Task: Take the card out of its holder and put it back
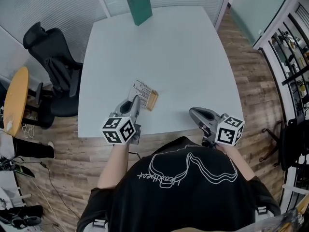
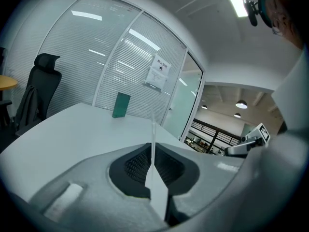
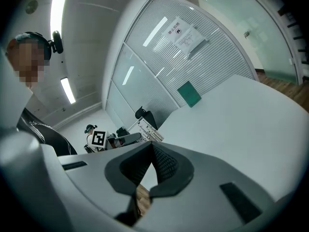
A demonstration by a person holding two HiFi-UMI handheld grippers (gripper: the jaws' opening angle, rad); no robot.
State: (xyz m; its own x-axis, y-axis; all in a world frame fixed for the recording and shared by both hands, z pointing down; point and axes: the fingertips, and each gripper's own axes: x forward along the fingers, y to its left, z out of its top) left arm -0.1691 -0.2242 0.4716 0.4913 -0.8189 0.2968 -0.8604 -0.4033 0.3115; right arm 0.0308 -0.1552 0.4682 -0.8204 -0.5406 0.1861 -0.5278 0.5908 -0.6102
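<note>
My left gripper (image 1: pixel 136 99) is shut on a thin white card (image 1: pixel 142 88) with print on it, near the table's front edge. In the left gripper view the card (image 2: pixel 153 144) stands edge-on between the pads (image 2: pixel 137 166). The small wooden holder (image 1: pixel 152 100) lies on the table just right of that gripper's tip. Whether the card's lower edge sits in the holder I cannot tell. My right gripper (image 1: pixel 193 111) hovers at the front right edge of the table, apart from both, shut with nothing in it (image 3: pixel 150 170). From the right gripper view the card (image 3: pixel 146 128) shows at the left gripper's tip.
The white table (image 1: pixel 164 52) carries a green book (image 1: pixel 139 7) standing at its far edge. A black office chair (image 1: pixel 53 57) and a round wooden table (image 1: pixel 14 100) stand to the left. Glass partitions with blinds lie behind, and shelving (image 1: pixel 294 47) is at the right.
</note>
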